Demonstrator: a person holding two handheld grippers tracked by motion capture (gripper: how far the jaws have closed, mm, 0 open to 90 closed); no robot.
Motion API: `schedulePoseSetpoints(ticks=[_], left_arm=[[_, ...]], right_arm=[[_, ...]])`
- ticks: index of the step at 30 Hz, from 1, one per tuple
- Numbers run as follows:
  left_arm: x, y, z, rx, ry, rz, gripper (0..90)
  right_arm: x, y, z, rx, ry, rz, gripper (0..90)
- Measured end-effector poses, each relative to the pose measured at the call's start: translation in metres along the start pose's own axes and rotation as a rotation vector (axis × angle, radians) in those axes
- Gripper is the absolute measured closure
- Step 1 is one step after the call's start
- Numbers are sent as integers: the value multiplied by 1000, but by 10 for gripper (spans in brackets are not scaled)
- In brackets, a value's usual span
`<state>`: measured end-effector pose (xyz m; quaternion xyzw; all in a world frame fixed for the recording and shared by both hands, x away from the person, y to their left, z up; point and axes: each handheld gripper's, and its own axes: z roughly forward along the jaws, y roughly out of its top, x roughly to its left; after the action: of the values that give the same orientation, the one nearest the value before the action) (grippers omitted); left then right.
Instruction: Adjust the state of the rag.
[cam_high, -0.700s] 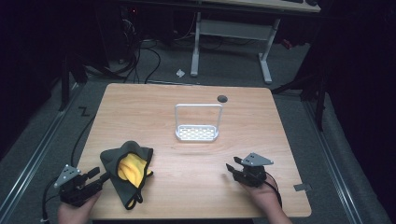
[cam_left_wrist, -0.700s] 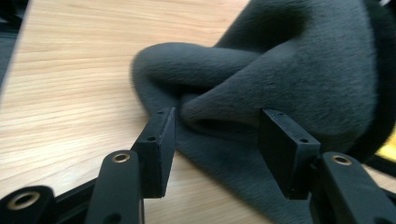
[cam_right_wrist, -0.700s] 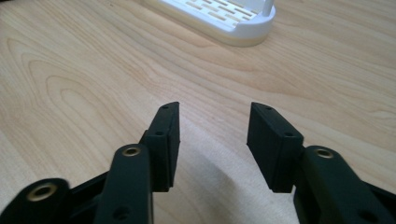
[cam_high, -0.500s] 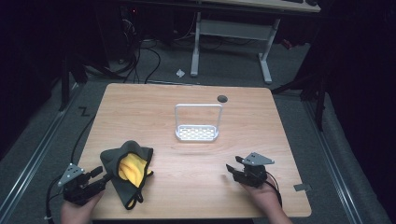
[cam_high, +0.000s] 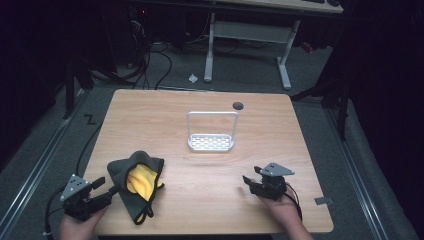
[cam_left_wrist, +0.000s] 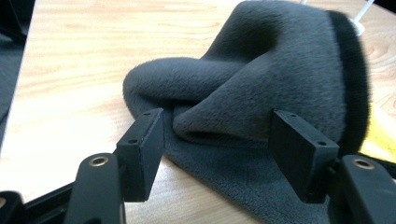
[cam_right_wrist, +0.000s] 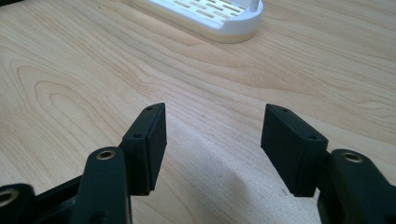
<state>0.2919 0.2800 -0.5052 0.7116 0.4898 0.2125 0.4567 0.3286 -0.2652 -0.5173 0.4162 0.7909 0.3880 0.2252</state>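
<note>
Dark grey fleece cloth (cam_high: 131, 184) lies bunched over a yellow cloth (cam_high: 141, 181) at the table's (cam_high: 200, 200) near-left corner; it looks soft, light and floppy. My left gripper (cam_left_wrist: 219, 140) has its jaws apart around a raised fold, which I'd pinch; right gripper (cam_right_wrist: 212, 140) is spread over bare wood.

The left tool (cam_high: 107, 189) sits low at the near left, held in the person's left hand (cam_high: 75, 227), its jaws spread wide and pointing right and slightly away. The right tool (cam_high: 248, 181) rests in the right hand (cam_high: 282, 210) at the near right, jaws likewise wide apart with nothing between them, pointing left
</note>
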Motion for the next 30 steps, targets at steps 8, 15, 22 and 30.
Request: schedulePoseSetpoints(ticks=[8,15,22,30], left_arm=[[-17,11,-5,-26,-41,8,294],[-27,20,3,-30,-78,-9,232],[-12,12,29,39,-60,-100,479],[-7,0,44,145,-45,-105,785]], right_arm=[[3,1,0,20,-13,7,389],[7,2,0,21,-19,-31,401],[9,2,1,22,-12,-43,411],[9,2,2,26,-5,-34,459]])
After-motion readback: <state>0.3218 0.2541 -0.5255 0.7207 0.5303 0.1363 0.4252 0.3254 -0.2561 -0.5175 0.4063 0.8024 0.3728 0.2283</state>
